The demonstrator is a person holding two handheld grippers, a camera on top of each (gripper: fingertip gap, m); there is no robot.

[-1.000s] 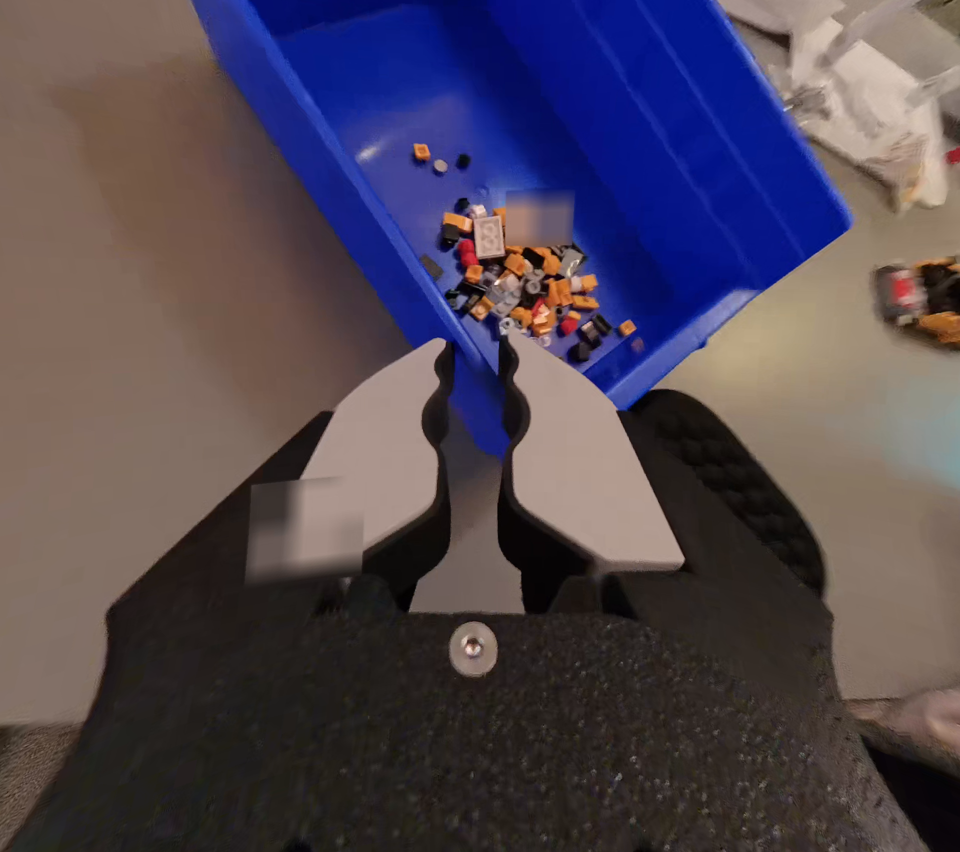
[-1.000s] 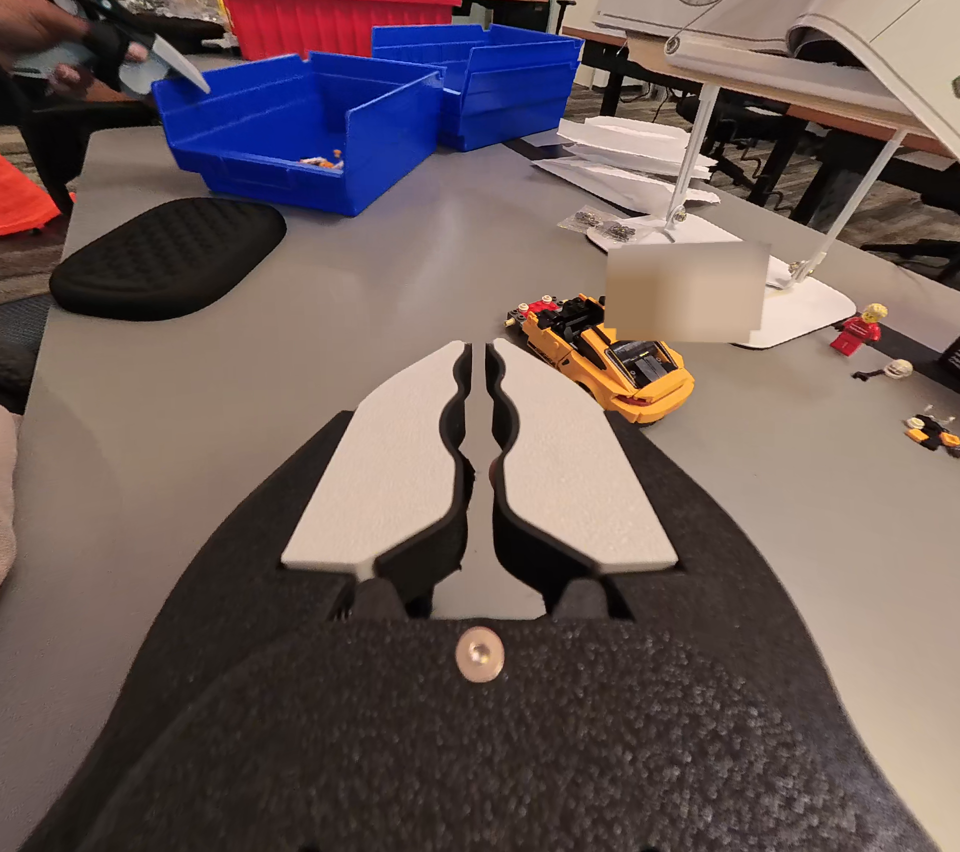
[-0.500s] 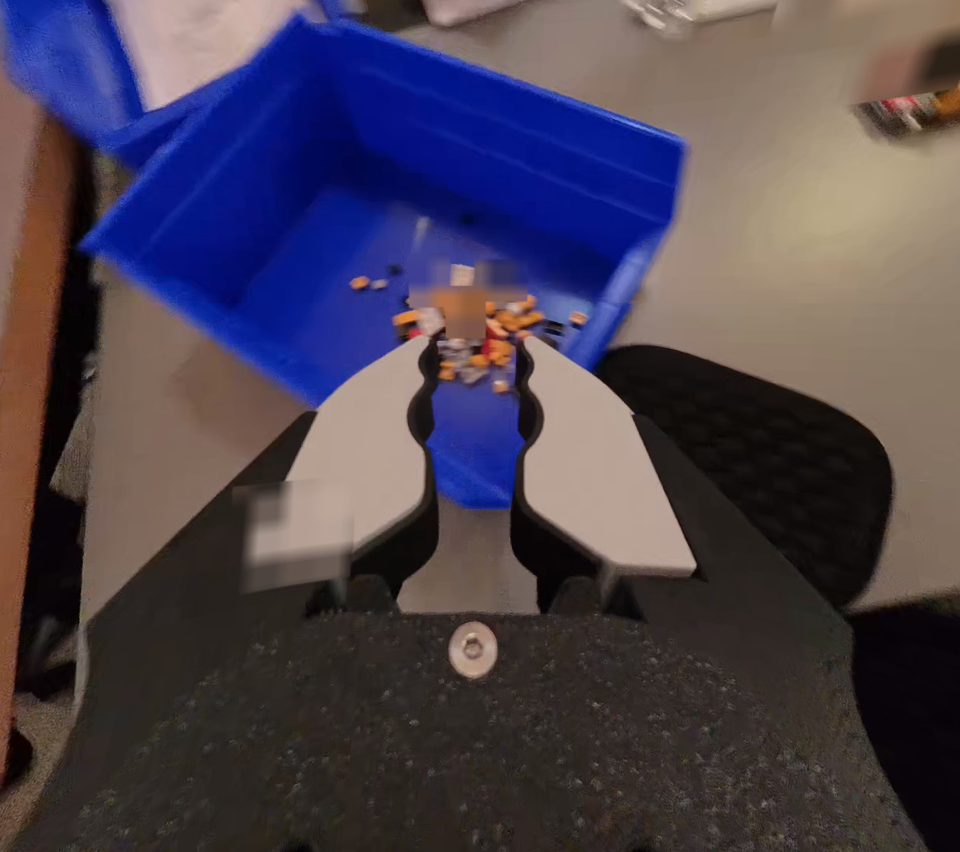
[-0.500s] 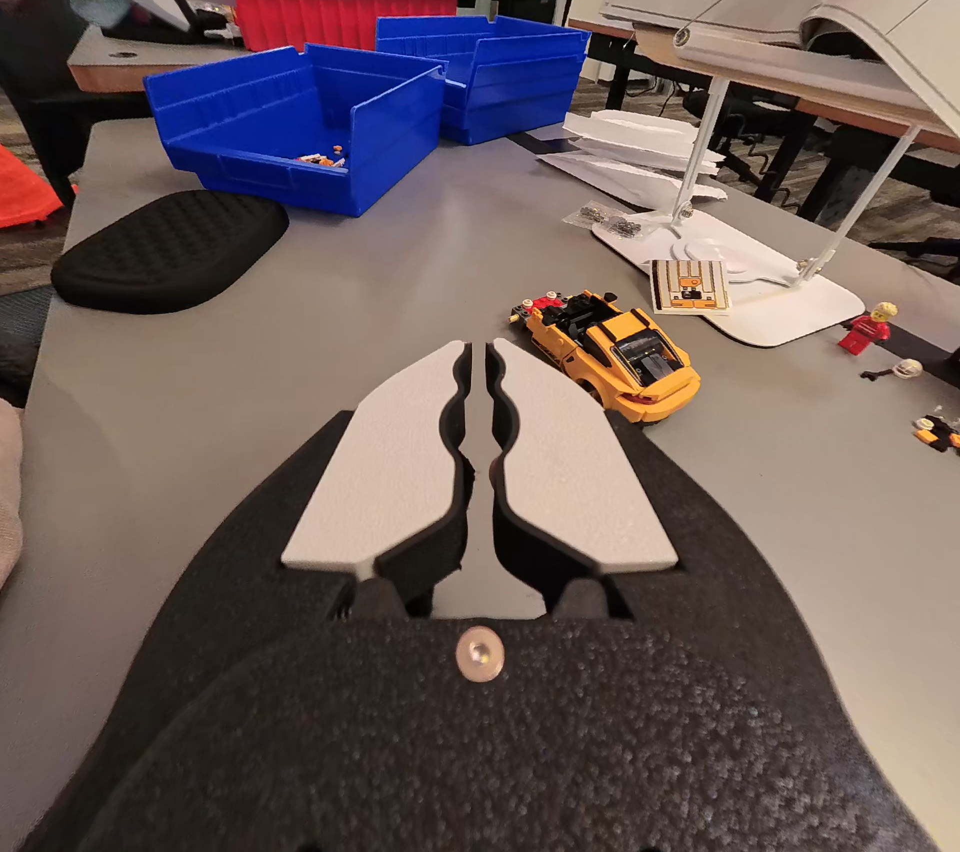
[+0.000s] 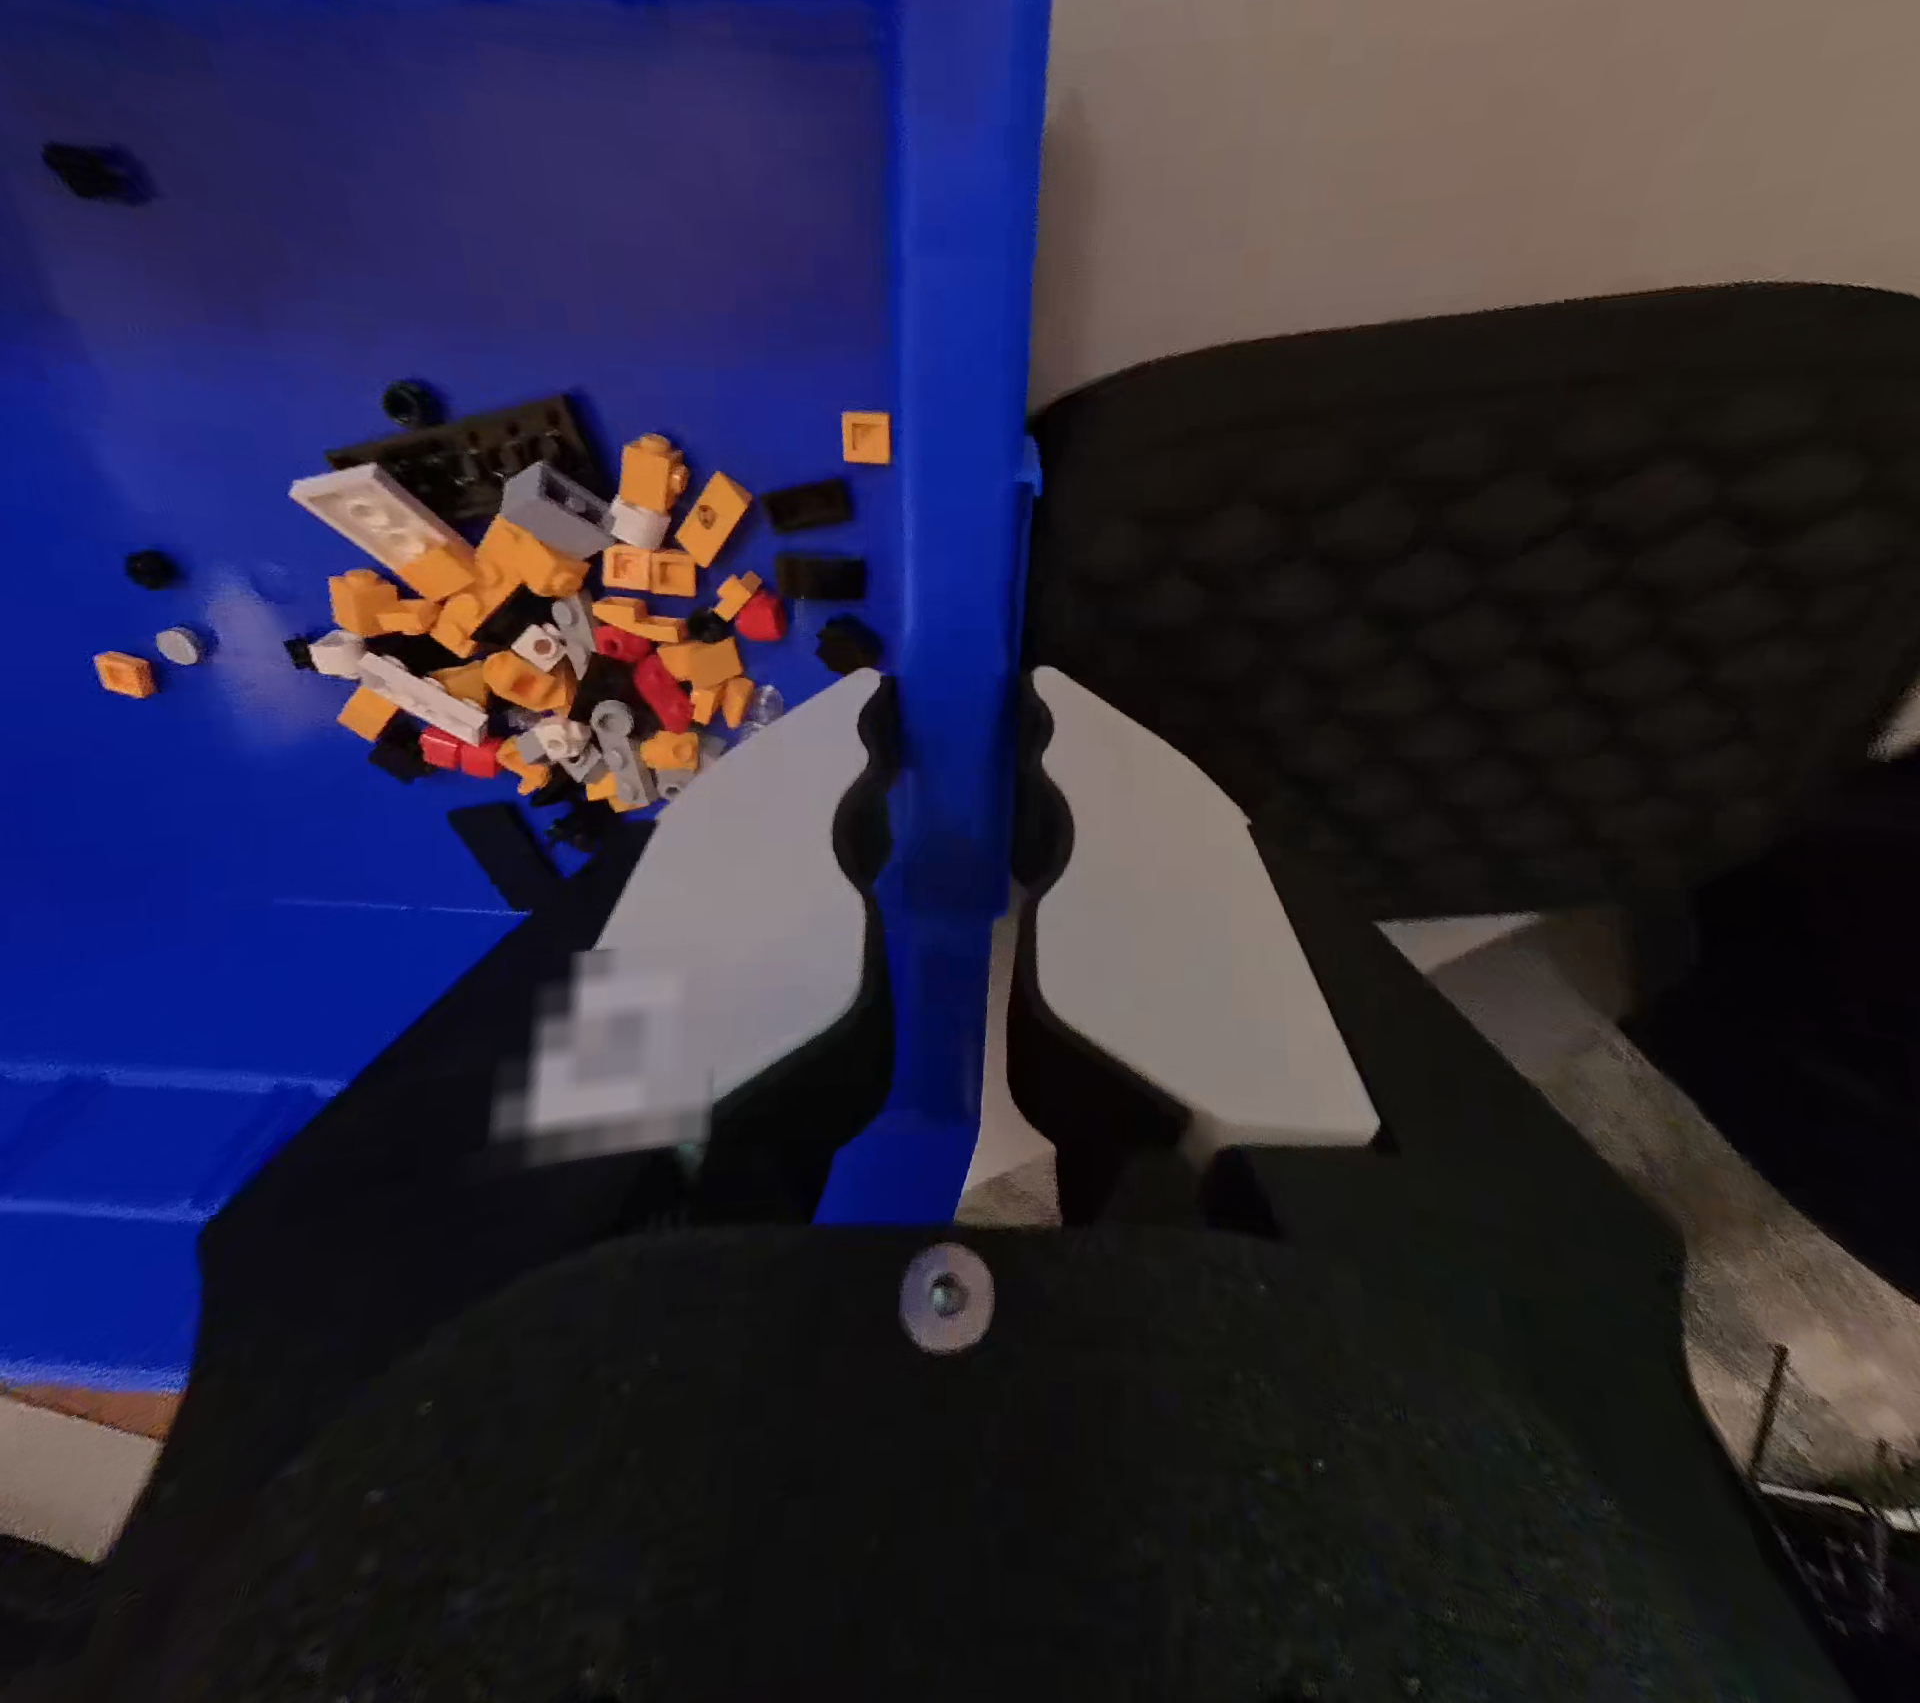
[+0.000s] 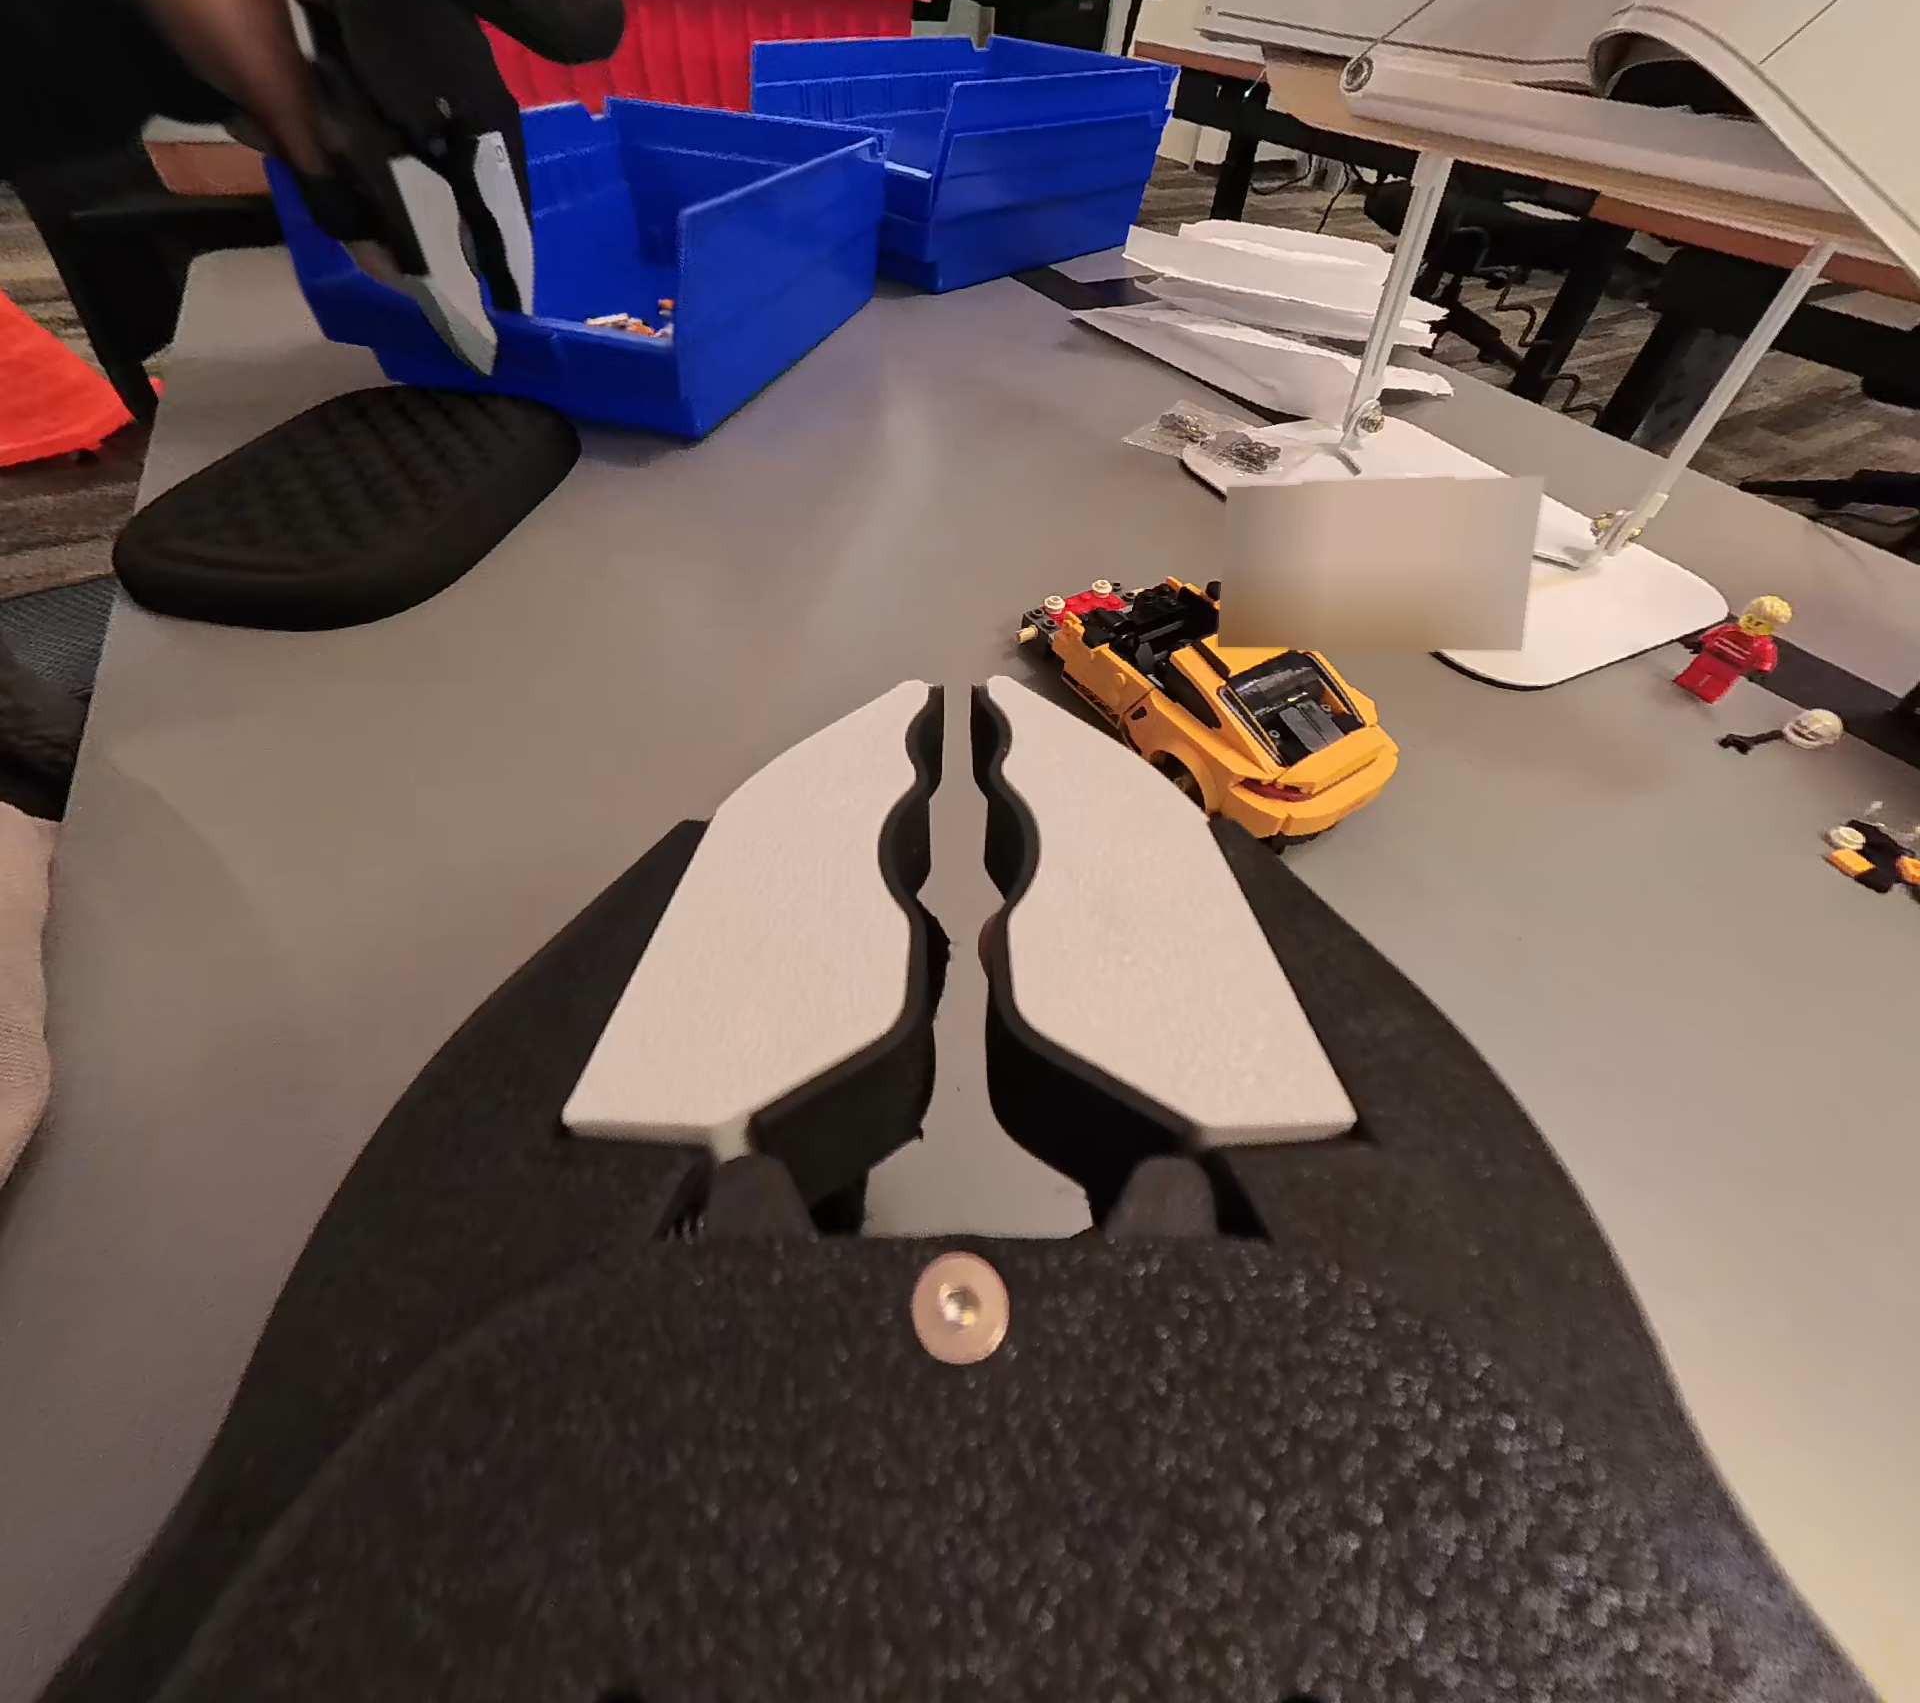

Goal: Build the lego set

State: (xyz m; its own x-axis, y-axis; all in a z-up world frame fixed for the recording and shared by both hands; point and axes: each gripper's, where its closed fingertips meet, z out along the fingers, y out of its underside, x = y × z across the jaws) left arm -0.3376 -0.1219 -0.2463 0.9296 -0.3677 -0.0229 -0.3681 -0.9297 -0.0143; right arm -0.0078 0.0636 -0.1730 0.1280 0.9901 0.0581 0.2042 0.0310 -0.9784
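Our left gripper [image 5: 951,697] straddles the bin [image 5: 961,303] wall, jaws narrowly apart, not clamped. Bricks [image 5: 540,614] lie inside the bin, by that wall: light, hard, slippery; we would pinch one by its sides. Right gripper [image 6: 956,697] idles, jaws nearly closed, empty.

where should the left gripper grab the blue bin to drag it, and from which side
Grip the thin upright side wall of the blue bin, coming down from above over its top edge. The left gripper already straddles it, one finger inside near the loose bricks, one outside by the black pad. The wall looks thin enough to pinch.
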